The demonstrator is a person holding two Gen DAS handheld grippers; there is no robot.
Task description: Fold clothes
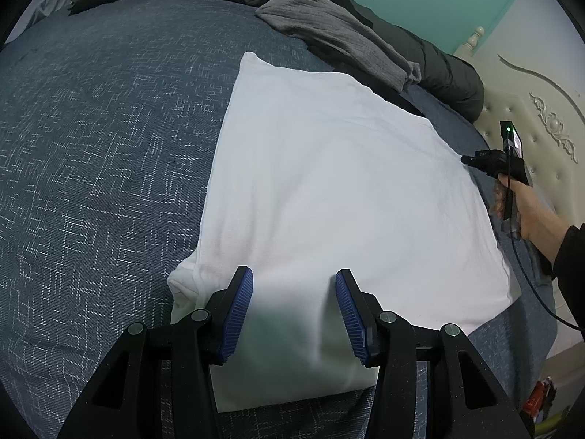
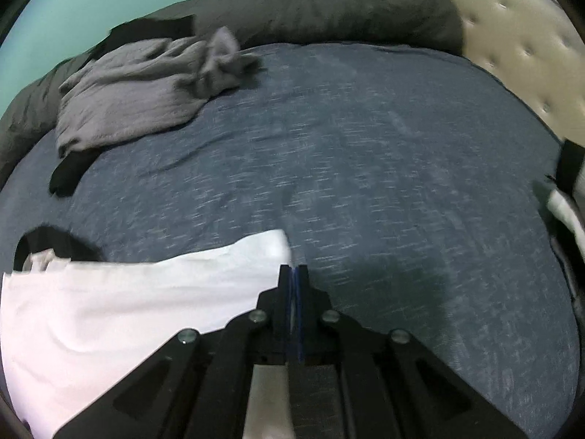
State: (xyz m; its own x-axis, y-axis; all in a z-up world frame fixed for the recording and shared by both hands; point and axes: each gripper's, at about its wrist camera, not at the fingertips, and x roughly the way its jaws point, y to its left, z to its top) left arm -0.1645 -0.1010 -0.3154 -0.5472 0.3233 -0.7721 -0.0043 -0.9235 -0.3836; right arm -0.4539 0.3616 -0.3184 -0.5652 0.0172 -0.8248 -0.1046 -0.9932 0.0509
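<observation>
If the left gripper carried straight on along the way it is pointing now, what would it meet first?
Most likely the white garment. The left gripper is angled down over its near edge with open jaws and nothing between them, so it should meet that cloth, with the blue bedcover beneath. Exact height above it is unclear.

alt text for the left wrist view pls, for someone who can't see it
The left gripper, jaws open, hovers over a folded white garment on a blue-grey bedspread. The right gripper touches the garment's far edge; a grey garment lies behind.

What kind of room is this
Most likely a bedroom: a bed with a blue patterned cover, a cream tufted headboard, and a rolled dark duvet along the far edge.
</observation>
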